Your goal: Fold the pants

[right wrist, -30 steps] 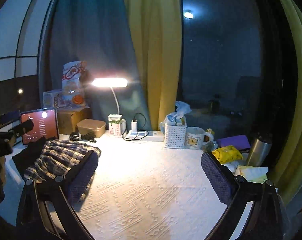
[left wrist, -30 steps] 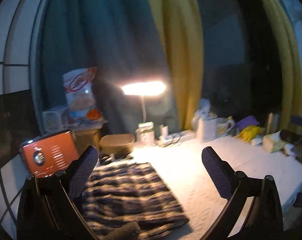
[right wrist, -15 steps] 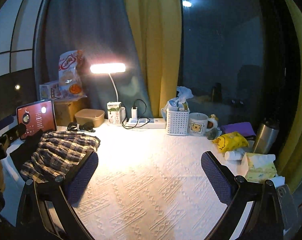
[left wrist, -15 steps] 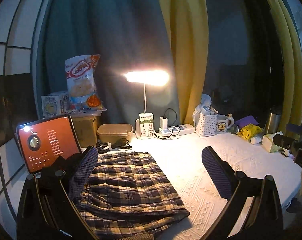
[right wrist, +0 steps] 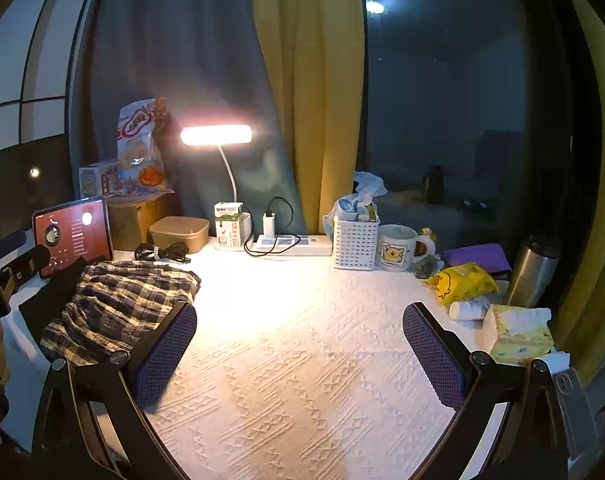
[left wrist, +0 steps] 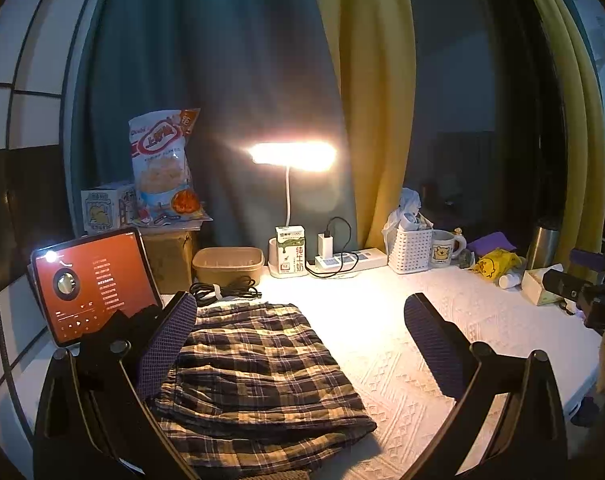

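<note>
The plaid pants (left wrist: 258, 372) lie folded in a flat rectangle on the white textured cloth (left wrist: 454, 328), at the left side of the table. In the right wrist view the plaid pants (right wrist: 118, 308) sit at the left, beside a dark garment (right wrist: 50, 300). My left gripper (left wrist: 298, 344) hovers open above the pants, holding nothing. My right gripper (right wrist: 298, 352) is open over the bare middle of the white cloth (right wrist: 294, 352), well to the right of the pants. The right gripper's body shows at the right edge of the left wrist view.
A tablet (left wrist: 94, 284) with a red screen leans at the left. Along the back stand a lit desk lamp (left wrist: 292, 156), snack bag (left wrist: 162, 164), brown box (left wrist: 228, 264), milk carton (left wrist: 290, 254), power strip (left wrist: 350, 260), white basket (left wrist: 410, 248) and mug (left wrist: 444, 248). A steel flask (right wrist: 532, 272) and tissue pack (right wrist: 518, 334) sit right.
Both cameras have lifted and pulled back from the table, so the pants and clutter look lower and sharper. The pants have stayed where they lie. Both grippers stay open.
</note>
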Motion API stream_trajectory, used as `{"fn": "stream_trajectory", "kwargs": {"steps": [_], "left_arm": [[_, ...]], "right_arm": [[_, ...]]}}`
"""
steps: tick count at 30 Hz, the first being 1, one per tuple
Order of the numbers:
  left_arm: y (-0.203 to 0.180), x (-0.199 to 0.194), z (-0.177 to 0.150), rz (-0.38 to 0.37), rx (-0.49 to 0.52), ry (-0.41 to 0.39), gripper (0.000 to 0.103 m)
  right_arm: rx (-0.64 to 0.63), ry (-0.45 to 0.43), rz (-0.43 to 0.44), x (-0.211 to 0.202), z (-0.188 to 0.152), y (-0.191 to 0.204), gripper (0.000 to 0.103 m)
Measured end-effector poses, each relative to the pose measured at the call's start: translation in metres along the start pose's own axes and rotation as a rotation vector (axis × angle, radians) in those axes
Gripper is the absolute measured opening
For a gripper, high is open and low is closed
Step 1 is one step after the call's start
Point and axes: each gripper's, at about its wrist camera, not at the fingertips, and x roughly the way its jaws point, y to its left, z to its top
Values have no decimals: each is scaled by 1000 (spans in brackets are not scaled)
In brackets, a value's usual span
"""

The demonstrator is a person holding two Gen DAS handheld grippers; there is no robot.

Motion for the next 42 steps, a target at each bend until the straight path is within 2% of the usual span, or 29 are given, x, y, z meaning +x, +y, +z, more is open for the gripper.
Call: {"fn": "stream_trajectory", "kwargs": {"steps": [42], "left_arm": [[-6, -3, 1, 2, -1, 6, 102]], "right_arm": [[1, 5, -5, 1, -2, 1, 103]]}}
